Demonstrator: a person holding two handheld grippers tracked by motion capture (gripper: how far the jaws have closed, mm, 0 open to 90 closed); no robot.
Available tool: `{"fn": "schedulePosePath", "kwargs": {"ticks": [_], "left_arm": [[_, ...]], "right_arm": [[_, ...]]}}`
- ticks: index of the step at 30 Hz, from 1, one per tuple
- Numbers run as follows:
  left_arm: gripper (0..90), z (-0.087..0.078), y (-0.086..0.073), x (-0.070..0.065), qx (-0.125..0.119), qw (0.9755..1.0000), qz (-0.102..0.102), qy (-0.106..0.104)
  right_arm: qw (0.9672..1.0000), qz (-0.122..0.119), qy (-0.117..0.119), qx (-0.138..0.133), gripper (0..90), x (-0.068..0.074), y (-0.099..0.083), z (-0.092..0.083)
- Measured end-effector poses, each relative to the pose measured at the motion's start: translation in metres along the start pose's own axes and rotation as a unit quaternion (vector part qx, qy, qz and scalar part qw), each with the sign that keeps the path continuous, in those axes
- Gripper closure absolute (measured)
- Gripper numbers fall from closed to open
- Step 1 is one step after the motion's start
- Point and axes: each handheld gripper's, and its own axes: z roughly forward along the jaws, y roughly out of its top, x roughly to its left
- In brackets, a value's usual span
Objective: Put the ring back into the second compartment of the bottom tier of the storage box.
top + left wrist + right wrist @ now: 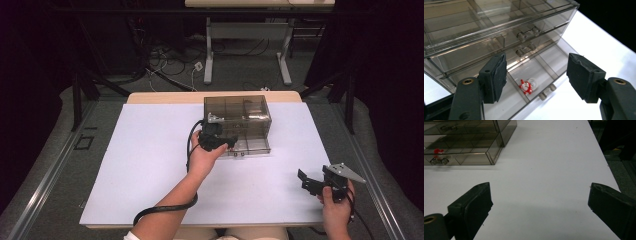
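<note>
1. A big white table (150,175) takes up the middle of the high view.
2. A see-through brown box of drawers (237,117) stands in the upper middle of the table. Its bottom drawer (534,82) is pulled out toward the person.
3. The left gripper (220,142) hangs over the open drawer, in the middle of the high view. Its jaws are wide apart and hold nothing.
4. The right gripper (320,182) waits at the lower right, well apart from the box. Its jaws are wide apart too, with only bare table between them.
5. A tiny red and white toy (527,86) lies in a middle part of the drawer, at the lower middle of the left gripper view.
6. I think the job is picking up the toy. To do it well, go down straight, put one jaw on each side, miss the drawer walls, then squeeze softly.
</note>
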Motion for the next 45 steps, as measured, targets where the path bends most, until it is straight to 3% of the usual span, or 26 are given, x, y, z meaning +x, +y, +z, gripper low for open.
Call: {"fn": "schedulePosePath", "kwargs": {"ticks": [3, 6, 10, 15, 18, 21, 23, 24, 29, 37, 45], "left_arm": [[32.0, -0.005, -0.001, 0.0, 0.0, 0.9998, -0.012, -0.014], [21.7, -0.01, -0.003, 0.001, 0.002, 0.9997, -0.017, -0.019], [16.7, -0.018, -0.006, 0.003, -0.003, 0.9996, -0.02, -0.017], [12.1, -0.034, -0.011, 0.006, -0.013, 0.9999, -0.005, -0.009], [9.2, -0.039, -0.013, 0.008, -0.015, 0.9999, -0.002, -0.008], [1.8, -0.048, -0.017, 0.01, -0.017, 0.9998, 0.002, -0.005], [0.9, -0.054, -0.019, 0.011, -0.015, 0.9999, 0.007, -0.002], [0.6, -0.056, -0.02, 0.011, -0.02, 0.9998, 0.006, 0.001], [0.6, -0.071, -0.027, 0.018, -0.028, 0.9995, 0.015, 0.009], [0.5, -0.095, -0.039, 0.033, -0.061, 0.998, -0.006, 0.014], [0.5, -0.118, -0.057, 0.05, -0.078, 0.9967, -0.009, 0.02]], "right_arm": [[1.0, -0.003, -0.001, -0.003, 4.4, 0.0, 0.0, 0.0], [1.0, 0.0, 0.0, 0.002, 4.4, 0.0, 0.0, 0.0], [0.9999, 0.001, -0.003, -0.01, 4.4, 0.001, 0.0, 0.001], [0.9999, 0.0, -0.005, -0.012, 4.4, 0.001, -0.001, 0.001], [1.0, -0.004, 0.003, 0.005, 4.4, 0.0, 0.0, -0.001], [1.0, -0.002, 0.0, 0.006, 4.4, 0.0, 0.0, -0.001], [0.9999, 0.0, -0.004, -0.011, 4.4, 0.002, 0.0, 0.001], [1.0, -0.004, 0.002, 0.004, 4.4, 0.001, 0.001, -0.001], [1.0, -0.004, 0.002, 0.004, 4.4, 0.001, 0.0, -0.001], [1.0, -0.005, -0.001, 0.002, 4.4, 0.001, 0.0, -0.002], [1.0, -0.005, -0.001, 0.002, 4.4, 0.001, 0.0, -0.002]]}}
